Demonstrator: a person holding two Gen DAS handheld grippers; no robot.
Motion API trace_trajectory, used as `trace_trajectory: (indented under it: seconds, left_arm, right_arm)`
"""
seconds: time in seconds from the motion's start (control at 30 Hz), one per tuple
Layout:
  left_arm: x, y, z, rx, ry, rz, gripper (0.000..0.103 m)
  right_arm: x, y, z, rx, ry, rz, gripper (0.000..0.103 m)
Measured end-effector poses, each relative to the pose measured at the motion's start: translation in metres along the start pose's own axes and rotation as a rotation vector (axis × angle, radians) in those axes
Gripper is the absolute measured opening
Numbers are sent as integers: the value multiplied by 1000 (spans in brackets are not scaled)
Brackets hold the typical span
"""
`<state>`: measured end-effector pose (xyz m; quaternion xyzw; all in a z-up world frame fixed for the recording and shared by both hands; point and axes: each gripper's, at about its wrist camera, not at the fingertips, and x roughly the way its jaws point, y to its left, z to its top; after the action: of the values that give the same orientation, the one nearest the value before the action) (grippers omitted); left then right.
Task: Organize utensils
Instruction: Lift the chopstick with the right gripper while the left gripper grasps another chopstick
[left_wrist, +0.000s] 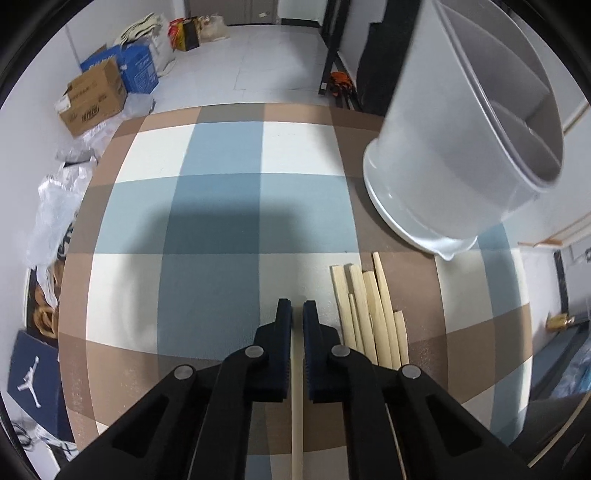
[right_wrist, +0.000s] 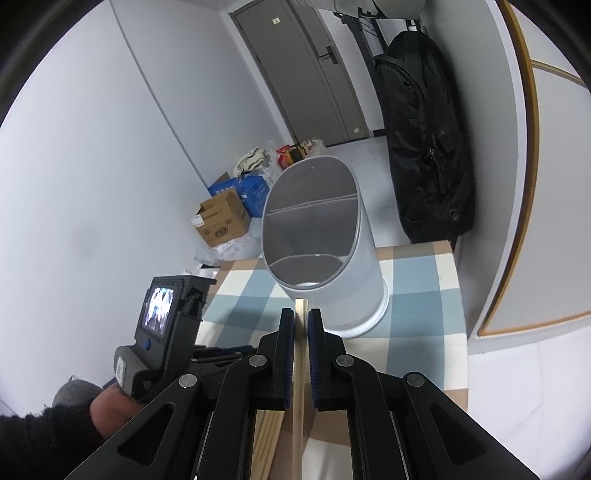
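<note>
A white utensil holder (left_wrist: 461, 147) with inner dividers stands on the checked tablecloth at the right; it also shows in the right wrist view (right_wrist: 321, 243), straight ahead. Several wooden chopsticks (left_wrist: 369, 314) lie side by side on the cloth just right of my left gripper (left_wrist: 297, 308). The left gripper is shut on one chopstick (left_wrist: 297, 406) that runs back between its fingers. My right gripper (right_wrist: 302, 314) is shut on another chopstick (right_wrist: 300, 354), whose tip pokes out just short of the holder's base, above the table.
The checked tablecloth (left_wrist: 207, 221) covers the table. The left hand-held gripper body with its small screen (right_wrist: 162, 317) sits left of my right gripper. Cardboard boxes (left_wrist: 92, 96) and bags lie on the floor beyond the table. A black bag (right_wrist: 424, 140) hangs at the right.
</note>
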<state>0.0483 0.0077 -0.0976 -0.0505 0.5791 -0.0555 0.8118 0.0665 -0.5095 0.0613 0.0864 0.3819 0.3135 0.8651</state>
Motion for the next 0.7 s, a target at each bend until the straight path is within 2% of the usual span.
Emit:
trace_trajectory:
  seconds: [0.1, 0.4, 0.53, 0.7]
  left_arm:
    - [-14, 3, 2, -27, -51, -29, 2]
    - [-77, 6, 0, -99, -309, -115, 2]
    - [-101, 12, 3, -128, -433, -150, 2]
    - [-114, 17, 11, -100, -548, -182, 2]
  right_arm:
    - [-2, 1, 1, -1, -13, -2, 7]
    - [-9, 6, 5, -8, -74, -16, 7]
    - [-18, 12, 13, -5, -140, -12, 7]
    - [-34, 24, 29, -31, -247, 10, 7]
